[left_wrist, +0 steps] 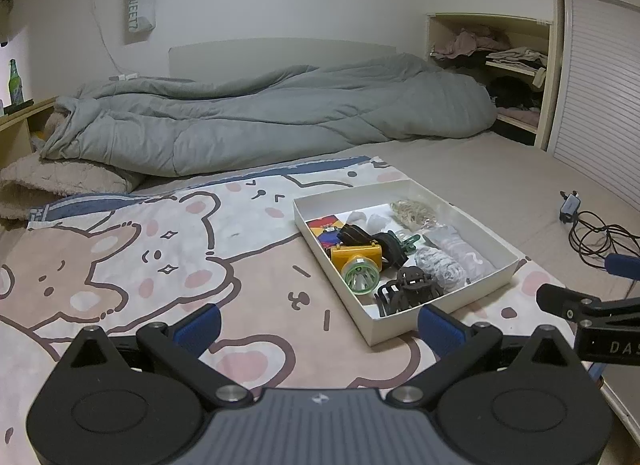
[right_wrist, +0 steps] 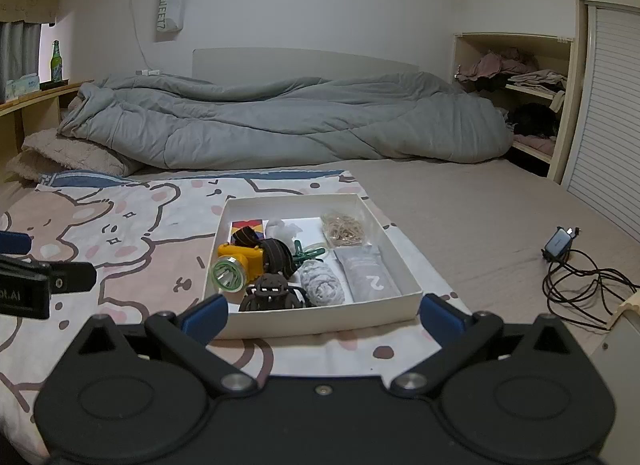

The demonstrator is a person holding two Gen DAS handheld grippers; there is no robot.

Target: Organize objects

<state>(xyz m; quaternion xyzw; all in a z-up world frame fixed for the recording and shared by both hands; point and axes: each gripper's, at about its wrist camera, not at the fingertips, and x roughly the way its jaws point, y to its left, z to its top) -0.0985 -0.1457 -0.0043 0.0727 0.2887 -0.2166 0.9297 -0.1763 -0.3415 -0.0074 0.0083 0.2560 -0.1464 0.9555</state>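
A rumpled grey quilted duvet (right_wrist: 280, 121) sprawls across the far end of the bed, and nearer lies a cartoon-bear printed blanket (left_wrist: 160, 257) carrying a shallow white cardboard box (right_wrist: 304, 323). Inside it: a yellow headlamp with green reflector (right_wrist: 236, 265), a black claw hair clip (right_wrist: 272, 291), a bag of tan rubber bands (right_wrist: 344, 229). Left tool (left_wrist: 320, 323) and right tool (right_wrist: 324, 313) both hover spread wide, gripping nothing, just short of the box.
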